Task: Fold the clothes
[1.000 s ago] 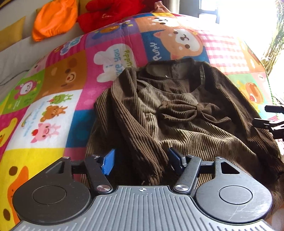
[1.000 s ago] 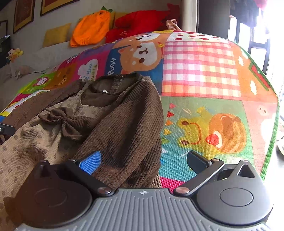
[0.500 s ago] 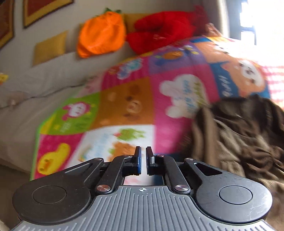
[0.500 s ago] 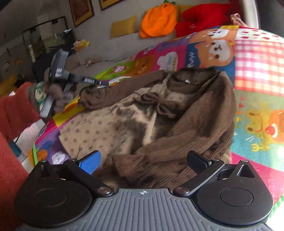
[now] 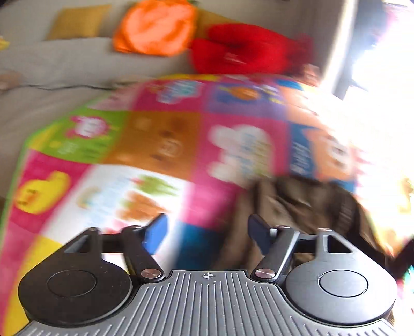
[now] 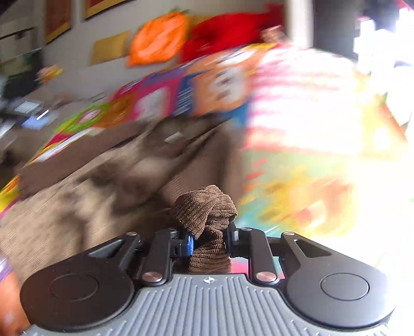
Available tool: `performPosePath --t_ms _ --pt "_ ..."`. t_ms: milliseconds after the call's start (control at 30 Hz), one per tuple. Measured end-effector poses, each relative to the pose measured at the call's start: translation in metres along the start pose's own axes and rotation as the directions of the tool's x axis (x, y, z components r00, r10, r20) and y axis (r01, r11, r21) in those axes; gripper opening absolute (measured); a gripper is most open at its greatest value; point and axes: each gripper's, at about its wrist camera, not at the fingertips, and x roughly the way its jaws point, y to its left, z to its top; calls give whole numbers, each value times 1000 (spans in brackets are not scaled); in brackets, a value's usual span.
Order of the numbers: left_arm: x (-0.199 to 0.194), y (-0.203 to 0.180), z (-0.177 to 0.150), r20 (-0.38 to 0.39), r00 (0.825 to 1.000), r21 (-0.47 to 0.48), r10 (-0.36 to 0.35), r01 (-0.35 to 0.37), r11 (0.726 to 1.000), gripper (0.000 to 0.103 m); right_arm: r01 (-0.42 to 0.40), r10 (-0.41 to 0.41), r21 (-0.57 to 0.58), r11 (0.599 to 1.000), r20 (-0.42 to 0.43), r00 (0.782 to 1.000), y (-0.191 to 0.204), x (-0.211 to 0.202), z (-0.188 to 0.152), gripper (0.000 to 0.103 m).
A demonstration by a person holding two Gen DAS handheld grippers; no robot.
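Note:
A brown corduroy garment (image 6: 116,186) with a bow lies on a colourful cartoon play mat (image 5: 160,144). In the blurred right wrist view, my right gripper (image 6: 208,240) has its jaws closing, and the pads pinch a bunched brown sleeve end (image 6: 207,204) that sticks up between them. In the left wrist view, my left gripper (image 5: 207,228) has its jaws opening wide with nothing between them. It hovers over the mat. The garment (image 5: 297,206) lies just right of its right finger.
An orange cushion (image 5: 155,28), a red plush (image 5: 245,49) and a yellow cushion (image 5: 77,22) sit at the back on a grey couch (image 5: 38,72). Bright window light (image 5: 388,51) washes out the right side. Framed pictures (image 6: 57,18) hang on the wall.
My right gripper went from wide open above the garment to shut on the sleeve end. My left gripper shut with nothing in it, then opened wide, and its view swung left off the garment.

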Motion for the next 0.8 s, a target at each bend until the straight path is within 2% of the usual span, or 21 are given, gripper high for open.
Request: performPosePath --t_ms 33,100,167,200,267,333,400,467,533,600,667,733,767,800 --pt "2 -16 -7 -4 1000 66 -3 4 998 92 80 -80 10 997 39 996 -17 2 13 20" --pt "6 -45 -21 -10 1000 199 -2 4 980 96 211 -213 31 977 101 972 -48 8 38 20" --pt "22 -58 -28 -9 997 304 75 -68 950 96 304 -307 49 952 142 941 -75 16 58 20" --pt "31 -61 -30 -13 994 338 108 -97 936 96 309 -315 64 949 128 940 -85 25 64 20" --pt "54 -56 -28 -53 991 348 125 -99 932 94 314 -321 82 946 86 943 -97 45 67 24" --pt "73 -50 -26 -90 985 363 147 -105 926 79 317 -321 79 945 52 946 -94 60 61 27" --pt "88 -45 -25 -129 981 376 145 -87 922 44 305 -308 66 950 36 951 -82 70 49 35" --pt "97 -40 -21 -157 979 373 130 -63 926 34 295 -296 41 955 28 955 -69 77 40 45" --pt "101 -37 -14 -148 980 389 132 -65 919 26 295 -295 5 956 22 955 -59 82 32 46" --pt "102 -32 -2 -91 979 419 185 -131 898 23 310 -310 -20 950 25 950 -56 82 30 46" --pt "105 -22 13 -8 965 444 263 -232 865 19 326 -325 -27 945 31 945 -59 82 30 46" --pt "112 -6 27 83 926 456 369 -365 812 17 352 -351 -33 935 30 936 -65 84 31 46" --pt "116 4 32 107 907 449 407 -409 794 19 367 -366 -39 929 28 930 -69 85 31 48" --pt "118 15 39 109 896 425 431 -434 794 22 380 -379 -45 924 16 925 -73 88 30 50"
